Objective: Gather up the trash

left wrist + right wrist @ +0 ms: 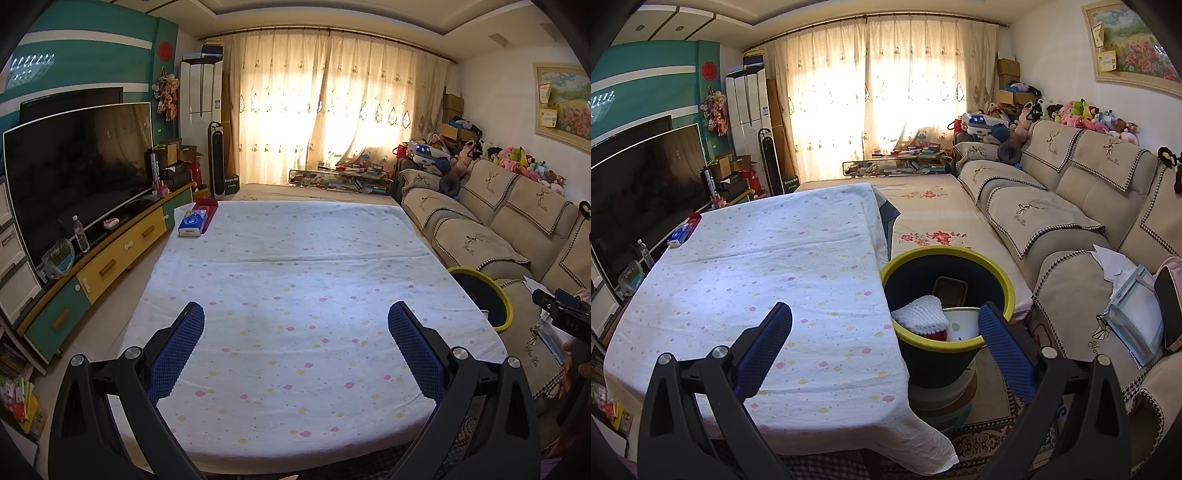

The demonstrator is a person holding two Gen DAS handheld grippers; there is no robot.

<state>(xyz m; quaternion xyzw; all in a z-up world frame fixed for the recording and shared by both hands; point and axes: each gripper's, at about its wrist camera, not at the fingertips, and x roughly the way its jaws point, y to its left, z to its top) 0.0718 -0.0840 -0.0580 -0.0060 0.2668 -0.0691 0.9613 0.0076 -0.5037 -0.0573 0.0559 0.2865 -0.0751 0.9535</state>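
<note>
Hovering over the cloth-covered counter (295,295), the left hand-held gripper (295,347) has its fingers spread wide with nothing between them, and the right hand-held gripper (884,343) is just as wide and just as empty. Both seem to be held back at the near edge, probably so that the whole top can be looked over.

The bin (945,321), dark with a yellow-green rim, stands just beside the counter's right edge, raised on what looks like a stool so that its mouth sits near counter height. That placing makes sense for a short carry: trash lifted off the cloth only has to clear the edge to drop in. Inside it lie a white knitted cloth (919,314), a pale cup (960,325) and a dark tray (949,288), so the collecting looks largely done.

On the counter, the only things left are a tissue box (192,223) and a red item (207,210) beneath it at the far left corner; whether either counts as trash cannot be told. The rest of the cloth is bare, giving free room to sweep across.

To the right, the sofa (1071,221) runs close behind the bin, with loose papers (1115,266) and a plastic pouch (1137,317) on its seat. The gap between counter and sofa is narrow, so the right side leaves little room to swing.
</note>
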